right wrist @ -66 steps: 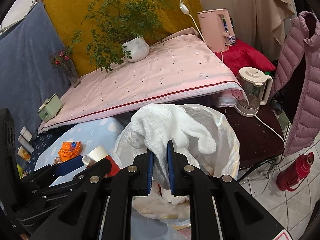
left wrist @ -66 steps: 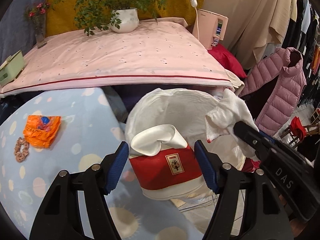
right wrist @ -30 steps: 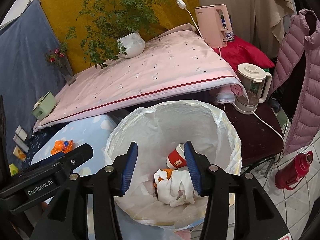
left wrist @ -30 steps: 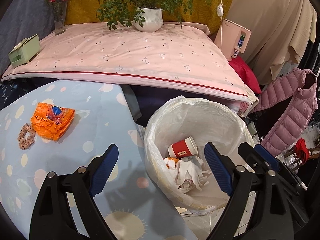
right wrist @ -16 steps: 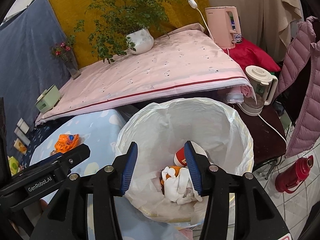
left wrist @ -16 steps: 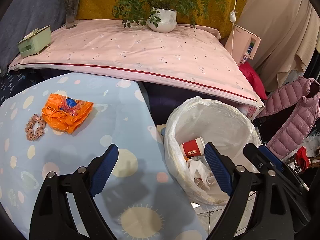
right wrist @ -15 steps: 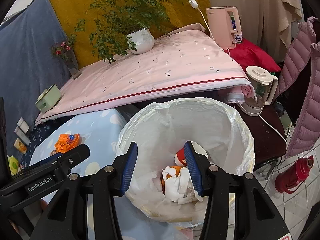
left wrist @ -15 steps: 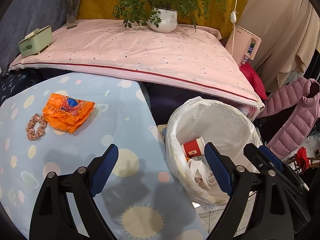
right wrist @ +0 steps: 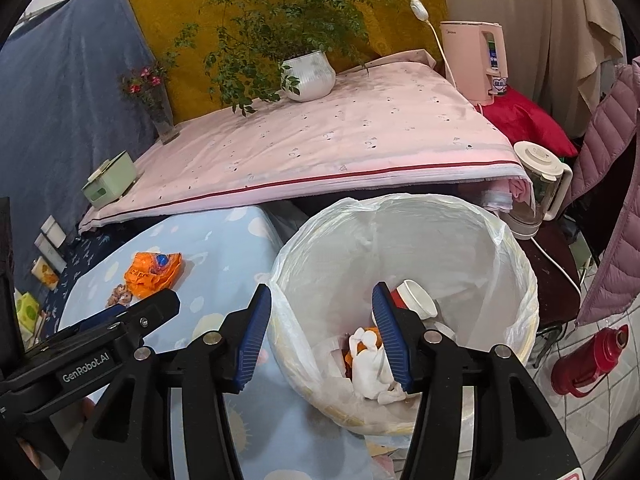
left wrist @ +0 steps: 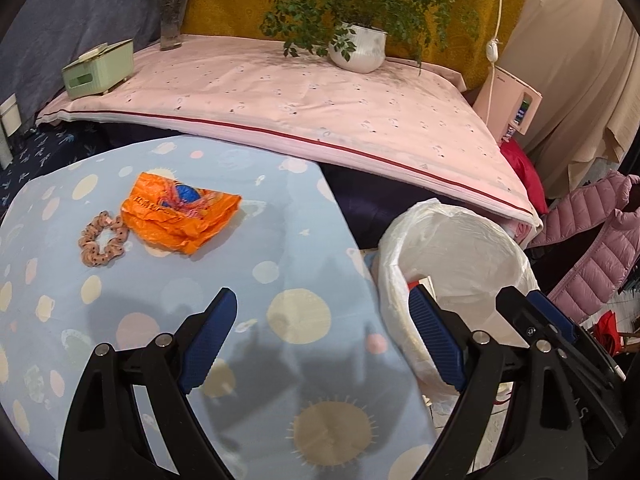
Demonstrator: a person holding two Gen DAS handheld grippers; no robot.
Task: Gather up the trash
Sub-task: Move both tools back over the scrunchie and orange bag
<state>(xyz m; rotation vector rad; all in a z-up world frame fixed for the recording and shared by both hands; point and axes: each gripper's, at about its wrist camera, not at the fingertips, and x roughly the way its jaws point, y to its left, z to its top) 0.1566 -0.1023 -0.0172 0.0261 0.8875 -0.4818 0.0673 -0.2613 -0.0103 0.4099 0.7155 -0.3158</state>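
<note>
Trash is already in the bin [right wrist: 516,320], which wears a white bag and stands just beside the table [left wrist: 312,264] with the blue spotted cloth. Inside the bin lie a red paper cup [right wrist: 416,300] and a crumpled white cloth [right wrist: 372,364]. Still on the table, well apart from the bin, sits an orange wrapper [left wrist: 180,212], and a spotted hair tie [left wrist: 102,238] touches it on the side away from the bin. The left claw [left wrist: 322,342] is spread wide with nothing in it, and it hangs over the table right beside the bin. The right claw [right wrist: 320,336] is released too; its jaws have just been opening a bit more, and nothing is pinched between them. It hangs over the bin's edge, with one blue pad over the table side and the other over the inside of the bin. So the dropping step looks done, and the step in hand is going for the next piece of trash. I think that piece is the orange wrapper, since it looks like the only trash left on the table. The next move calls for the left claw to travel away from the bin, across the table, to the wrapper. It should come down with one pad on each side of the crinkly plastic, then close. It should take care not to catch the hair tie, which is probably not trash. The wrapper is thin and floppy, so it may slip out.
</note>
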